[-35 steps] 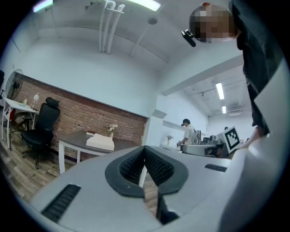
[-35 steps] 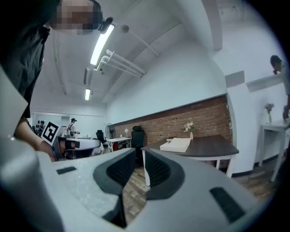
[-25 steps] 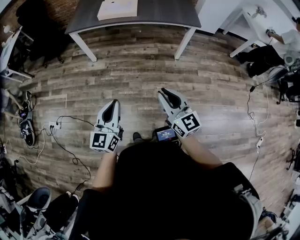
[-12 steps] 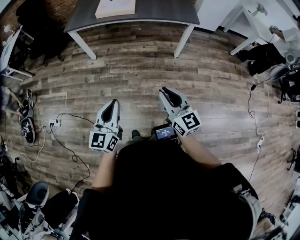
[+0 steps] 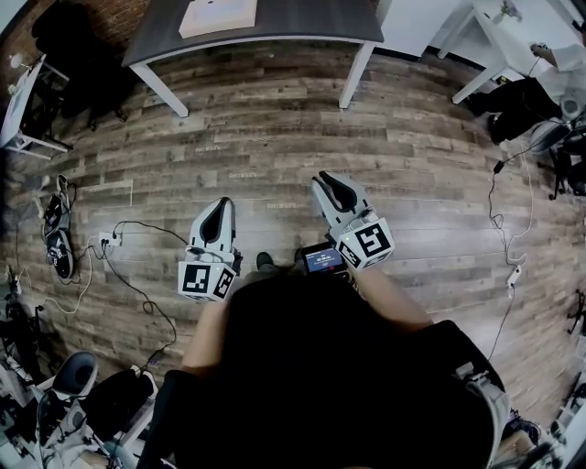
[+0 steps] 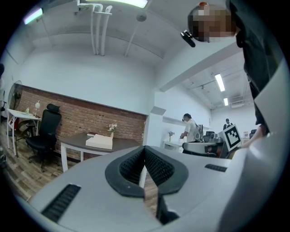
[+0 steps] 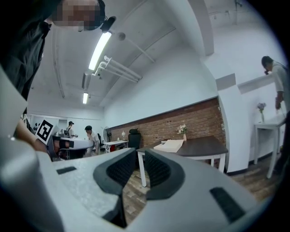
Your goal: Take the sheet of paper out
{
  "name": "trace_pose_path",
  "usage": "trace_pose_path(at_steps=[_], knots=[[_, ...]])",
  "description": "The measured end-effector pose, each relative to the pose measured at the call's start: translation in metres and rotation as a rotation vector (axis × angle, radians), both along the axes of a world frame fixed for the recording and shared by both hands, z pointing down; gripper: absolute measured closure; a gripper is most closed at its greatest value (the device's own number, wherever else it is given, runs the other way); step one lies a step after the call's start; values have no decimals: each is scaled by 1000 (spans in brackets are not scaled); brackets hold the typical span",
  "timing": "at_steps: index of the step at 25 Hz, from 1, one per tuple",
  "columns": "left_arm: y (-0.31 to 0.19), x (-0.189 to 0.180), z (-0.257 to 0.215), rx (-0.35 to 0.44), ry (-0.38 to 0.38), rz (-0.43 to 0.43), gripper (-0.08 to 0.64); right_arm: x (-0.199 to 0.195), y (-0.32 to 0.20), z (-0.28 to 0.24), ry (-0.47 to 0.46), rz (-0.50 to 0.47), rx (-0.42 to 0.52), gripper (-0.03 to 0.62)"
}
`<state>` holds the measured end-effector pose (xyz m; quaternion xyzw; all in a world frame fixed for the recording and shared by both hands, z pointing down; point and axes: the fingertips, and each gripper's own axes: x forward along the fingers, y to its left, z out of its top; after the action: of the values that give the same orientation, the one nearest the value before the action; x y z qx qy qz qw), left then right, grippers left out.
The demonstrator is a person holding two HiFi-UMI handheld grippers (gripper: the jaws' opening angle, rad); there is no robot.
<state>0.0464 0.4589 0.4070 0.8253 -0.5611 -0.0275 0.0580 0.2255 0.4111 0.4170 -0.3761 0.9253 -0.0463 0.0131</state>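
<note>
Brown wood-plank floor (image 5: 275, 137) fills most of what you look down on. At its far edge stands the dark grey table with white legs (image 5: 311, 20), well apart from you. On its top lies a flat cream-white block (image 5: 218, 16), a box or a pad. The sheet of paper cannot be told apart from it at this distance. You hold both tools level at your waist, aimed toward that table. Your left gripper (image 5: 222, 201) has its black ribbed pads (image 6: 132, 165) meeting at the tips, nothing between them. Your right gripper (image 5: 321, 178) stands slightly parted and empty. A small vase of flowers (image 7: 182, 130) sits just beside the block.
</note>
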Motion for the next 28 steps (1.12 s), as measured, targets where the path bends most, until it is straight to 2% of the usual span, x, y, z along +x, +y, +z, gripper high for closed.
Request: trace_pose_path(at_steps=[7,17,23,28], knots=[[4,26,4,3,-21,1,565,28,6,8,-4,14,-1,525],[-17,29,12,-7,0,6,565,41,-12,18,14,25,-10,525],[-52,17,30,-30,24,1,565,34,-45,29,37,27,-25,525],[-102,13,36,-44,55,5,565,31,-92,25,35,12,-4,525]])
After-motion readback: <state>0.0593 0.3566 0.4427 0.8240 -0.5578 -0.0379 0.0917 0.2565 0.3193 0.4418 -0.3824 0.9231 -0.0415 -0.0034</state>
